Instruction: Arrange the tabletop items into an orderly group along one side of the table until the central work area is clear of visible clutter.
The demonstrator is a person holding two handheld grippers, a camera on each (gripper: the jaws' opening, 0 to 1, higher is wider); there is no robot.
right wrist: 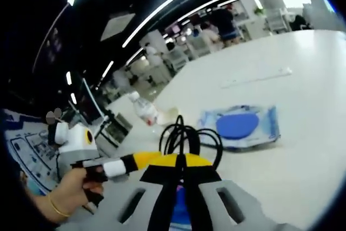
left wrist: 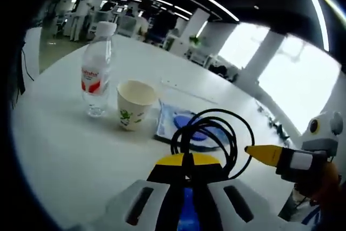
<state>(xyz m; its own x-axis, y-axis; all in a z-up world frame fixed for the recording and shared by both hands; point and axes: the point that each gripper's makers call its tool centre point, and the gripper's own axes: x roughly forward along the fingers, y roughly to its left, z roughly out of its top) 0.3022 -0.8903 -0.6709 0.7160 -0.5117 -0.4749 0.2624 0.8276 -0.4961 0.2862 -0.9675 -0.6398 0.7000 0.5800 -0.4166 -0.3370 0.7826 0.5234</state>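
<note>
On the white desk (left wrist: 65, 155) a clear water bottle (left wrist: 97, 71) with a red label stands upright at the far left, and a paper cup (left wrist: 134, 104) stands just to its right, near it but apart. Right of the cup lies a flat blue wipes packet (left wrist: 181, 124) (its blue oval patch faces up). In the left gripper view, the left gripper (left wrist: 186, 169) has its jaws pressed together on a coiled black cable (left wrist: 208, 133), the loops resting over the packet. The right gripper (right wrist: 181, 166) likewise pinches the cable, and a hand (right wrist: 67, 190) holds the left gripper.
</note>
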